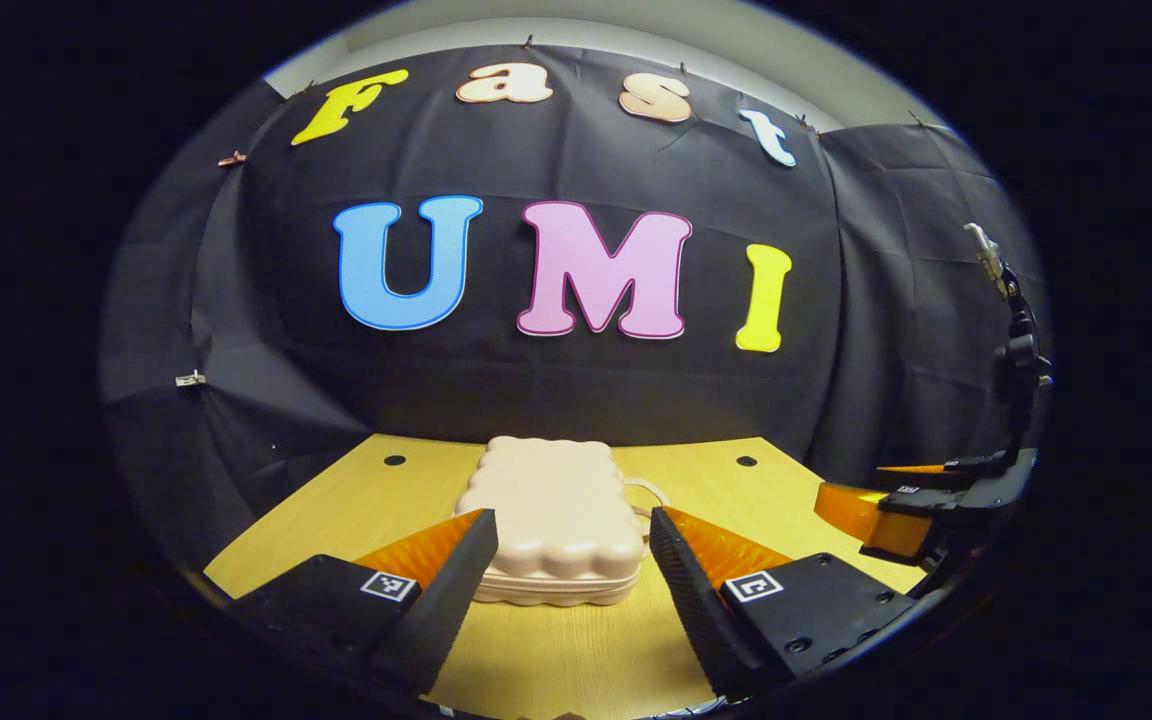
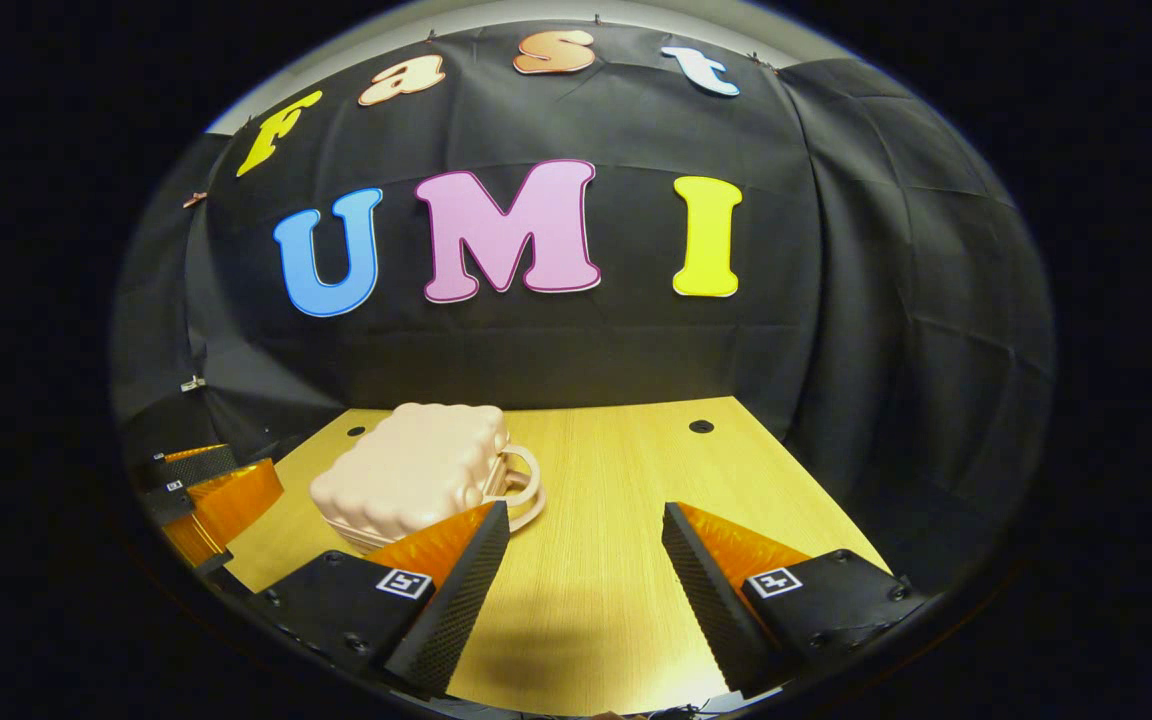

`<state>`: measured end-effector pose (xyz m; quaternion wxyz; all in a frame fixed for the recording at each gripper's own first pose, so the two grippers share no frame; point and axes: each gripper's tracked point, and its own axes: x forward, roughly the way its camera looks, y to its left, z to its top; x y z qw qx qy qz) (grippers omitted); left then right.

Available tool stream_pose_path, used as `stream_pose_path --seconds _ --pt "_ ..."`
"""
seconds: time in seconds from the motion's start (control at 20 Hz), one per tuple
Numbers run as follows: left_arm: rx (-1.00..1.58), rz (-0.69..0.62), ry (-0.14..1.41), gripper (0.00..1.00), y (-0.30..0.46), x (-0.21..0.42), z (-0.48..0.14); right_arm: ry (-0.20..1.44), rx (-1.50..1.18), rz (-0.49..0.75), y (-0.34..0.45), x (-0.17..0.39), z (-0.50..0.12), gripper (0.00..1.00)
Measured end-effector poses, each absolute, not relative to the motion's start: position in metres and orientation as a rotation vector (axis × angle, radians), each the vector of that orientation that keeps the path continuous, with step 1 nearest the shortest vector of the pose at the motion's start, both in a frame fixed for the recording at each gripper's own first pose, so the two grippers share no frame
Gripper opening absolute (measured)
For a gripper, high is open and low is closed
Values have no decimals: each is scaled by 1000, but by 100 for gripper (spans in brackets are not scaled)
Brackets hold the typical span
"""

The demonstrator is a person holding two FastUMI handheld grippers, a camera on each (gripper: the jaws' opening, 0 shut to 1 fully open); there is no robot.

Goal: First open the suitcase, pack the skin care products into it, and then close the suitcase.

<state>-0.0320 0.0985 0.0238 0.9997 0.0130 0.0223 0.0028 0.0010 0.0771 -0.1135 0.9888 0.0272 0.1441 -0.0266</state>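
A closed pink suitcase (image 1: 554, 525) lies flat on the wooden desk (image 1: 576, 650). The left tool (image 1: 568, 565) hovers just before the suitcase, spread wide and empty. The right tool (image 2: 586, 560) (to the suitcase's handle side) is likewise spread, holding nothing.

I am seeing the closed suitcase (image 1: 551, 520) lying flat on the desk (image 2: 616, 500), and it is the one obstacle there. Right of the suitcase, past its handle (image 2: 526, 485), bare desk is running wide to the edge, giving my right tool (image 2: 586, 570) free passage. The booth's cloth wall is closing off the room just behind the suitcase.
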Motion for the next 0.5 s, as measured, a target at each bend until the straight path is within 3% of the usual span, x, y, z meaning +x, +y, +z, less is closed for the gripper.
stream_pose_path --seconds 0.2,0.5 --pt "52 101 -5 96 122 -41 30 279 46 -56 85 -7 -114 98" --pt "85 88 -6 96 118 -44 25 262 67 -80 80 -12 -111 98"
